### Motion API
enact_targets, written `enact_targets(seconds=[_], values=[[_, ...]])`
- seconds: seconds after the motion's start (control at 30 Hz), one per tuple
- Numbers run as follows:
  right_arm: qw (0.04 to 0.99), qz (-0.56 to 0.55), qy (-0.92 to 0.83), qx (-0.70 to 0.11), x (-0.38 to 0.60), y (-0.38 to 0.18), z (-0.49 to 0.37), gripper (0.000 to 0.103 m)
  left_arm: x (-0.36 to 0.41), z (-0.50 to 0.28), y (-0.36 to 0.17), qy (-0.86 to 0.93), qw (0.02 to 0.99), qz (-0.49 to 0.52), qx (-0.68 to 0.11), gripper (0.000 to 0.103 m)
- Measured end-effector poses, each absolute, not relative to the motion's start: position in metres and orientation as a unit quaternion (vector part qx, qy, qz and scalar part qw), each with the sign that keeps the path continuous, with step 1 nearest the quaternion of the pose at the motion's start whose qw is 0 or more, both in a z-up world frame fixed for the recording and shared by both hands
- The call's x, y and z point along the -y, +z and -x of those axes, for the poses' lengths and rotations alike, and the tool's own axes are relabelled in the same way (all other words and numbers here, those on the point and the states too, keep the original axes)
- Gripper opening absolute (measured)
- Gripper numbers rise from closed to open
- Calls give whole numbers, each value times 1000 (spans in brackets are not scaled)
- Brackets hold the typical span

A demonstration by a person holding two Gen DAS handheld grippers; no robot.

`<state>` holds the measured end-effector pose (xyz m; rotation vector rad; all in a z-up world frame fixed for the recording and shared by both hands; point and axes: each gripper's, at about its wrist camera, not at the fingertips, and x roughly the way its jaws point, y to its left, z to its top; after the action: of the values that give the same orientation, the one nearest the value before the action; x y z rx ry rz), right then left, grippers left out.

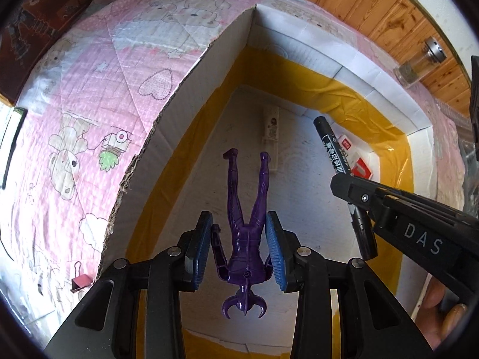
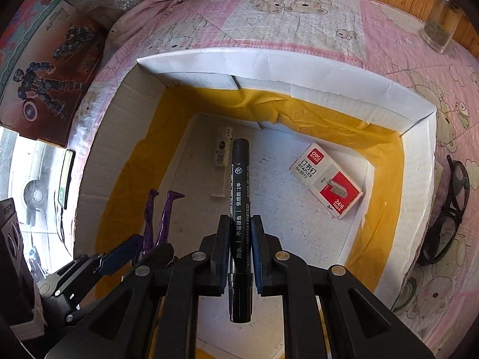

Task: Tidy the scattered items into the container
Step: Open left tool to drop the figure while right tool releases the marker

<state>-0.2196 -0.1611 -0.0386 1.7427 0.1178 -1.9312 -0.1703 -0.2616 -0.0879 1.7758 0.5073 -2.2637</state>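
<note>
Tongs of the left gripper [image 1: 238,215] stand partly spread in the lower middle of the left wrist view, with a purple toy figure [image 1: 247,239] between the blue pads. It hangs head toward the camera, legs pointing down into the box. The pads seem to press on its arm and hip, though the contact is hard to judge at this angle. The figure is clear of the floor of the white cardboard box [image 2: 269,65], which is lined with yellow tape and sits on a pink quilt [image 1: 89,89].

In the right wrist view, the tongs of the right gripper [image 2: 240,218] are pressed together on a black marker [image 2: 239,194]. They pinch its barrel near the middle, and it points along the pads over the box's interior.

Lying on the box floor are a box of staples [image 2: 327,179] at centre right and a small white tube [image 2: 221,152] just beyond the marker's tip; its label is too small to read. Outside the box, a pink binder clip [image 1: 81,281] lies at lower left, dark sunglasses [image 2: 449,209] at the right edge, and a glass jar [image 2: 440,27] stands at upper right. A person's fingers [image 1: 456,311] are cut off at the lower right.
</note>
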Motion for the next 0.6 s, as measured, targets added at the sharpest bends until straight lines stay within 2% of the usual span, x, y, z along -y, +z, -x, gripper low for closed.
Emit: enact_targets(seconds=[0.2, 0.27, 0.6], values=[[253, -647, -718, -52, 160, -44, 224, 19, 263, 176, -92, -763, 109, -613, -171, 39], [251, -647, -718, -47, 156, -44, 225, 26, 262, 176, -92, -761, 106, -617, -171, 46], [275, -642, -715, -32, 149, -33, 216, 26, 251, 163, -76, -766, 111, -611, -166, 48]])
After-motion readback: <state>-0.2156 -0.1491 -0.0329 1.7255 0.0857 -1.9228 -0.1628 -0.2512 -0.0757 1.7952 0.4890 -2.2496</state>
